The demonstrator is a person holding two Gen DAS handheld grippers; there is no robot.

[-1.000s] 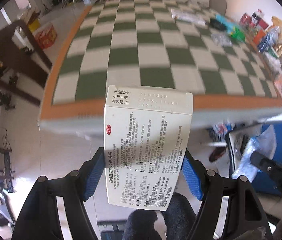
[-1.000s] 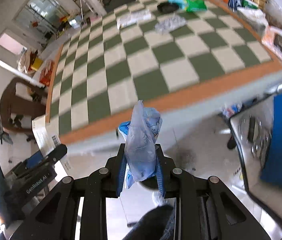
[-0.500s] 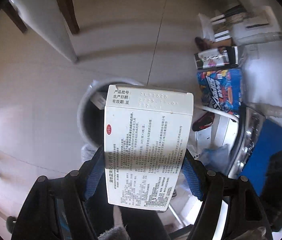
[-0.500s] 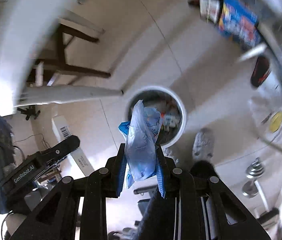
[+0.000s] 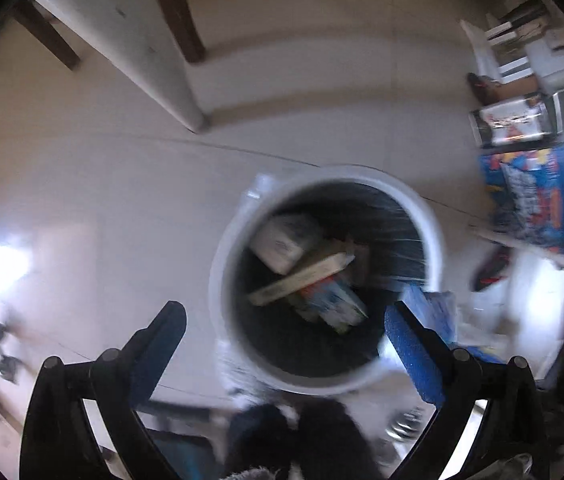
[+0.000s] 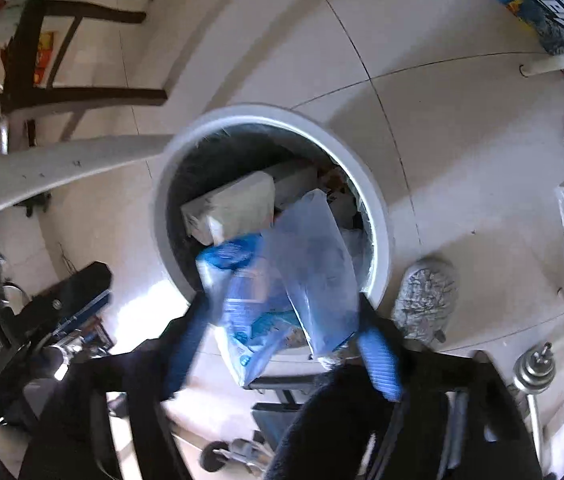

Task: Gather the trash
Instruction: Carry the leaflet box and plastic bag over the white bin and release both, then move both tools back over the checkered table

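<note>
- Left wrist view: the left gripper [image 5: 284,320] points straight down over a round white waste bin with a dark lining [image 5: 434,236] standing on a pale tiled floor [image 5: 130,208]. Its jaws are opening wide, with nothing between the blue pads.
- Inside the bin a flat cream cardboard box [image 5: 302,276] lies tilted on other packaging, near the middle.
- A blue printed carton [image 5: 530,196] stands on the floor beyond the bin's right side.
- Right wrist view: the right gripper [image 6: 284,340] tilts down towards the same bin [image 6: 378,216]. Its jaws are opening, blurred; a crumpled translucent blue plastic bag [image 6: 282,280] hangs loose between the pads, over the bin's near rim.
- The cream box [image 6: 238,208] rests at the bin's left side.
- A grey shoe [image 6: 426,296] sits just beside the bin's right edge.
</note>
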